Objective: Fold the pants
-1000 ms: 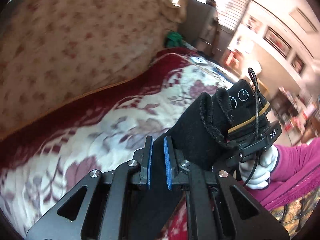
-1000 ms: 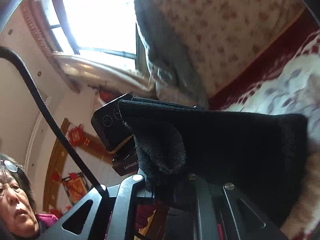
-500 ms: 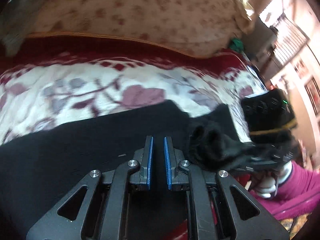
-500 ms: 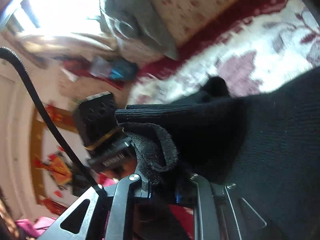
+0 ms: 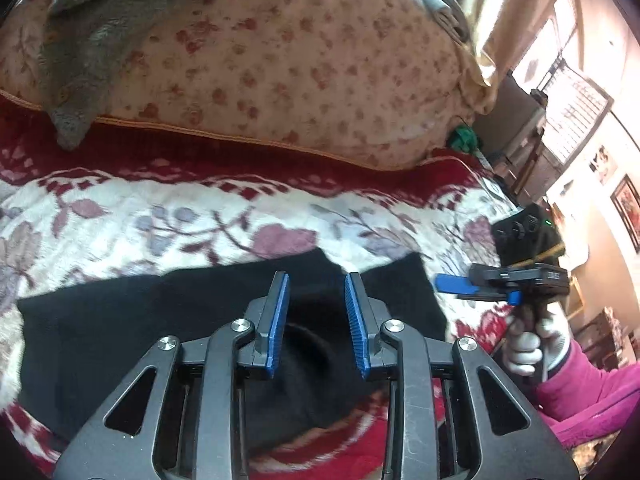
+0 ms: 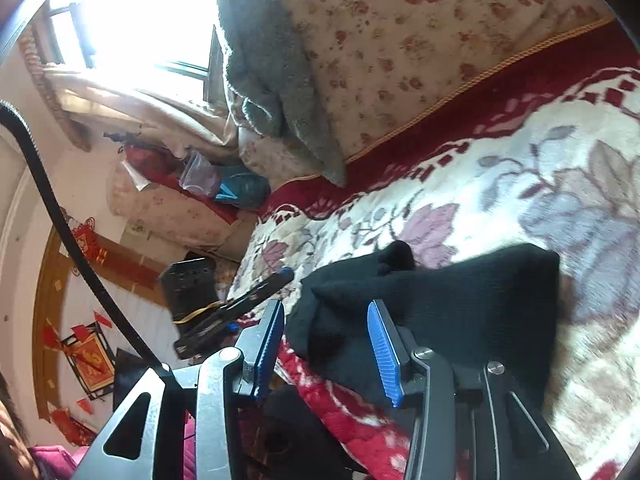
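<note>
Bed covered by a cream blanket point(image 5: 168, 216) with mauve flower print and a dark red border. Behind it, a rose-print quilt point(image 5: 280, 60) with gold piping, and a grey towel point(image 5: 88, 40) draped over its top edge. Green object point(image 5: 462, 138) at the quilt's far end. Bright window point(image 6: 132, 20) with beige curtain; red wall ornaments point(image 6: 90, 358).

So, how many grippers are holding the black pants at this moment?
0. The left gripper is open above the pants; the right gripper is open at their edge.

Home bedroom, floral blanket point(image 5: 160, 216) on bed, patterned quilt point(image 5: 280, 60), curtained window point(image 6: 120, 40), framed pictures point(image 5: 626, 208)
</note>
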Motion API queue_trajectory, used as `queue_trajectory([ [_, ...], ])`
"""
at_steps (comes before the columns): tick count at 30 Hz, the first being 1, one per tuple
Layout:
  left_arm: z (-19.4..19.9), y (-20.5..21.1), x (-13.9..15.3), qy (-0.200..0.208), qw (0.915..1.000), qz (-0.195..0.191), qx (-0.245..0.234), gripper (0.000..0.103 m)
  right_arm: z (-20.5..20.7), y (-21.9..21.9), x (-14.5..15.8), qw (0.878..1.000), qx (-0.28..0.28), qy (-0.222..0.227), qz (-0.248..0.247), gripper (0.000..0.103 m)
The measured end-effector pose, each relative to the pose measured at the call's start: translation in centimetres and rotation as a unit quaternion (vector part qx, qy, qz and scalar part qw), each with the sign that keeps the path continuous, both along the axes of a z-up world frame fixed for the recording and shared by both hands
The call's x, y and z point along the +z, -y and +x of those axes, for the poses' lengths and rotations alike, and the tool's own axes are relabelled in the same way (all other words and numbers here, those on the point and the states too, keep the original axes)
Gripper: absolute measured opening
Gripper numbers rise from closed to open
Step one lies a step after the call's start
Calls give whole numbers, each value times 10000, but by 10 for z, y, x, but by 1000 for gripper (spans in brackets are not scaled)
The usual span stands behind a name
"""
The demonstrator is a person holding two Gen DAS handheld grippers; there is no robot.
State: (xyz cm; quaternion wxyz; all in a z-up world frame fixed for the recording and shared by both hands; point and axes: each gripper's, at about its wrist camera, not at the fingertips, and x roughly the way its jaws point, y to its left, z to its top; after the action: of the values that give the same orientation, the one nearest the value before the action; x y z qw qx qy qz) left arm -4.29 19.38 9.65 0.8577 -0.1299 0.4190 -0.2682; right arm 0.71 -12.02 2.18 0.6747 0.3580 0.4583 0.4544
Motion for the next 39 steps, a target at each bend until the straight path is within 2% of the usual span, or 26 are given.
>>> queue_trajectory([
  [4,-5,32,-14,-112,9997,199,-117,27,-2,-12,-14,9995,54,-156,-261,42],
  [7,1,41,-33,-390,9990,209,4,27,2,-11,-31,9957,-156,-321,-860,39],
  [9,5,44,-48,-552,9982,160,150,27,4,-4,-41,9967,-212,-408,-663,28],
  [12,11,43,-61,-654,9974,-79,281,27,6,4,-49,9966,-288,-493,-591,21],
  [16,12,36,-64,-702,9964,-360,304,27,4,5,-45,9971,-292,-357,-611,22],
  [17,10,34,-63,-705,9964,-372,301,27,4,3,-40,9972,-268,-287,-635,25],
  [19,5,30,-56,-636,9970,-238,372,27,3,-1,-30,9971,-199,-174,-707,27],
  [21,-5,24,-48,-505,9973,-58,534,27,3,-6,-22,9972,-159,-90,-729,34],
  [25,-24,3,-37,-457,9948,-82,907,36,3,-29,-1,9967,186,249,-753,36],
  [28,-40,-15,-31,-422,9902,58,1329,42,6,-53,11,9952,463,400,-762,37],
  [31,-56,-30,-27,-422,9839,268,1715,42,11,-80,17,9927,702,519,-830,38],
  [35,-75,-47,-27,-486,9701,755,2253,42,16,-115,24,9898,931,612,-884,39],
  [39,-86,-59,-33,-585,9579,1047,2608,42,17,-146,28,9865,1151,693,-935,41],
])
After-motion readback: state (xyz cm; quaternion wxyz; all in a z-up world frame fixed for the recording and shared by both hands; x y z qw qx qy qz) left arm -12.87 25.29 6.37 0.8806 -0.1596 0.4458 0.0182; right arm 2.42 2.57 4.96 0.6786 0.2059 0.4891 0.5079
